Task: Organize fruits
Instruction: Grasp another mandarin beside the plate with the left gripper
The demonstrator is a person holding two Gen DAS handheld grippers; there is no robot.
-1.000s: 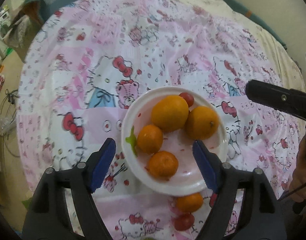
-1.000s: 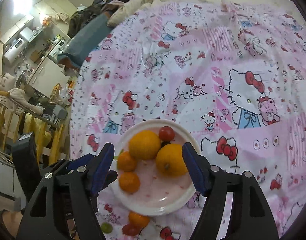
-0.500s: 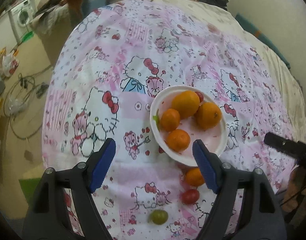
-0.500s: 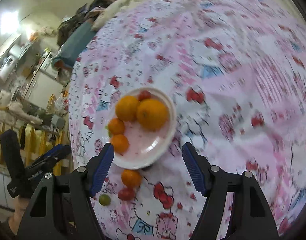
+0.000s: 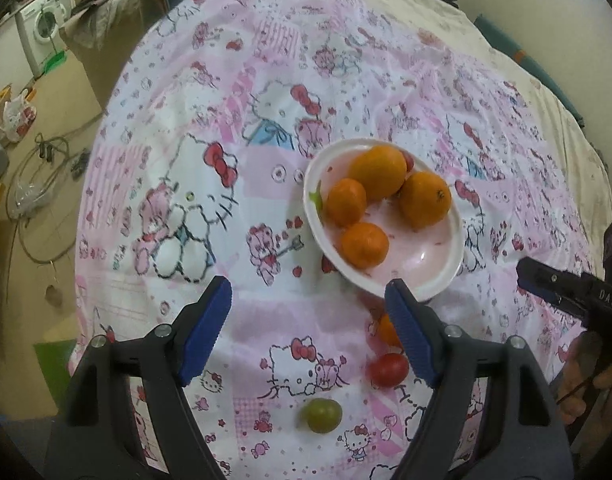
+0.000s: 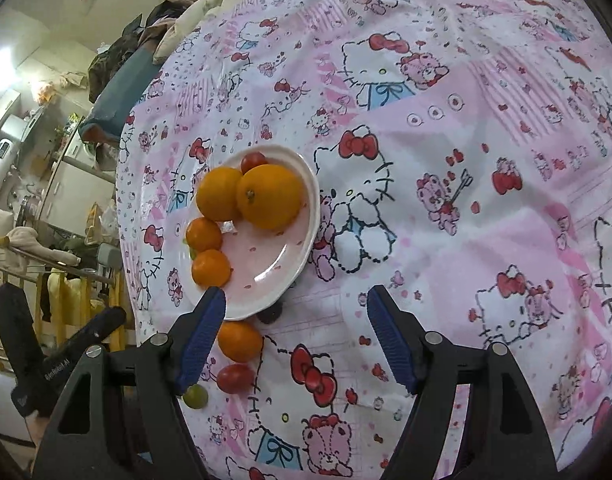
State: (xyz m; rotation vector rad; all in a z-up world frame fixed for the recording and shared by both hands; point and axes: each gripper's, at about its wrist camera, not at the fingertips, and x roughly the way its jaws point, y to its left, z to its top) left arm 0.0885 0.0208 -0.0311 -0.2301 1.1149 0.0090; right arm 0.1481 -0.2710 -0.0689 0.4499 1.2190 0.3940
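Left gripper (image 5: 307, 316): mine, low in the left wrist view, jaws standing wide with only the printed sheet between the blue pads; nothing held.

Right gripper (image 6: 296, 322): also mine, low in the right wrist view, jaws wide and just opened a little further; nothing between them but cloth. Its left pad overlaps the plate's near rim in the frame; I cannot tell whether it touches.

Plate (image 5: 445, 276): white with a pink centre, right of centre in the left wrist view, left of centre in the right wrist view (image 6: 294, 276), lying on the bed.

Fruit on the plate: two large oranges (image 5: 377, 172) side by side at the far side, two small mandarins (image 5: 363, 245) along the left rim, and a red cherry tomato (image 6: 253, 160) tucked behind the oranges.

Fruit off the plate: a loose mandarin (image 6: 240, 341) just below the plate's near rim, partly hidden by my left gripper's right pad in the left wrist view; a red tomato (image 5: 389, 369) just below it; a green fruit (image 5: 324, 415) lower and to the left. A small dark round thing (image 6: 270, 313) sits at the plate's lower edge; I cannot tell what it is.

Sheet (image 5: 266, 80): pink and white cartoon-cat print, filling most of both views.

Other views of my tools: the right gripper's black arm shows at the right edge of the left wrist view, the left one's at the lower left of the right wrist view.
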